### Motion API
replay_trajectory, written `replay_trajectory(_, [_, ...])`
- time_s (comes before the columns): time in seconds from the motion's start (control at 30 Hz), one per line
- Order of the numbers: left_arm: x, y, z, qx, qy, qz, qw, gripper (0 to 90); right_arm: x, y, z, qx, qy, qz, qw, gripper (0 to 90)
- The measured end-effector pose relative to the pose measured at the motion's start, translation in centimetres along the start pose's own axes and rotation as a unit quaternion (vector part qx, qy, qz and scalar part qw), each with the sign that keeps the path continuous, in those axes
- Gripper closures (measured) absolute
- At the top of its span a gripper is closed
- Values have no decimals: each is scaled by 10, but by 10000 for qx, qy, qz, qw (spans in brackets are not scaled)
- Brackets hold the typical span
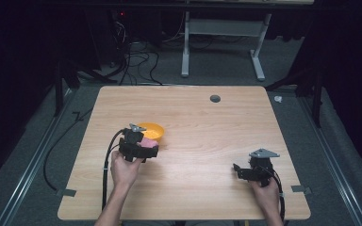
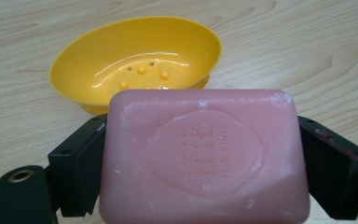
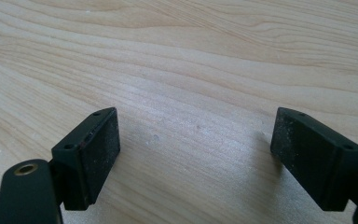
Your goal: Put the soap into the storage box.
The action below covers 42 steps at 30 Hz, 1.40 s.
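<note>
A pink bar of soap (image 2: 204, 158) with an embossed oval sits flat between the jaws of my left gripper (image 2: 200, 168), which is shut on its two ends. Just beyond it stands an empty yellow oval soap dish (image 2: 135, 60) with small bumps in its floor. From the high view, the left gripper (image 1: 146, 149) holds the soap (image 1: 148, 141) at the near edge of the dish (image 1: 152, 131), left of the table's middle. My right gripper (image 1: 238, 170) is open low over bare wood at the right front; its pads (image 3: 100, 154) have nothing between them.
The wooden table (image 1: 202, 122) has a small grey round cap (image 1: 215, 98) near its far edge. Cables trail from both grippers off the front edge. Beyond the table are a grey floor, cables and a white frame.
</note>
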<state>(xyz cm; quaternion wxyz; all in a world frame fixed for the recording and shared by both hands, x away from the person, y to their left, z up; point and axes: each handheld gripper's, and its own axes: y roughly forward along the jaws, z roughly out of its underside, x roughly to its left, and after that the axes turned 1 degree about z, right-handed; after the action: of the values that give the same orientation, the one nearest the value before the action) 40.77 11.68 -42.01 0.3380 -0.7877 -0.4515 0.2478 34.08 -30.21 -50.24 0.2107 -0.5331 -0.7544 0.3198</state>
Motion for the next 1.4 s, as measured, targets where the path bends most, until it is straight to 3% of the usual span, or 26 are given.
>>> replay_trajectory(0.33, [5,2,-9,17,-86,-75,9999,135,0,0,0,2,-1,1,10000,163])
replay_trajectory(0.47, [8,3,-13,17,-173,14,9998,135,0,0,0,2,1,0,10000,163])
replay_trajectory(0.8, [9,6,-23,55,-124,-124,9998,135,0,0,0,0,-12,2,10000,163])
replay_trajectory(1.4, [14,13,-39,46,-254,-152,9996,135,0,0,0,8,-4,2,10000,163])
